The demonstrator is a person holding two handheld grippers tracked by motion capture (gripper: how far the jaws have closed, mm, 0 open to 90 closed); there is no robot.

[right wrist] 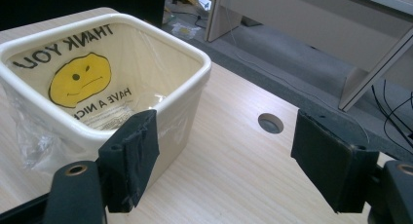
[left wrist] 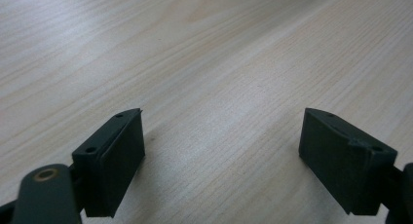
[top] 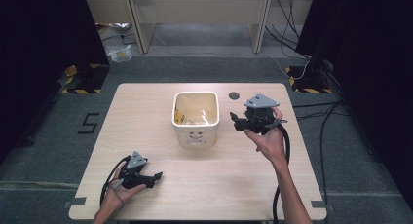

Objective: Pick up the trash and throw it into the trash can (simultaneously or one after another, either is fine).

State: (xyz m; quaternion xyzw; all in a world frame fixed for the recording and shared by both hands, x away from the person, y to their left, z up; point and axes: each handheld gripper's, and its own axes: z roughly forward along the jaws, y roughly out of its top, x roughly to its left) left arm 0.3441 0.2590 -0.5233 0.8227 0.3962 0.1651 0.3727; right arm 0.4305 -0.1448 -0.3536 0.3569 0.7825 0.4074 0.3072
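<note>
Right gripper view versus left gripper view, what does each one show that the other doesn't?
The right gripper view has the cream bin lined with a smiley "THANK YOU" bag, the round hole in the table and the floor beyond. The left gripper view has bare wood grain between its jaws, nothing standing on it. Both share the light wooden table and a pair of open black jaws.

Light: even overhead glow on the tabletop [top: 204, 185], dark at both sides.
Shadows: soft.
Focus: close fingers [left wrist: 114, 160] slightly blurred.
</note>
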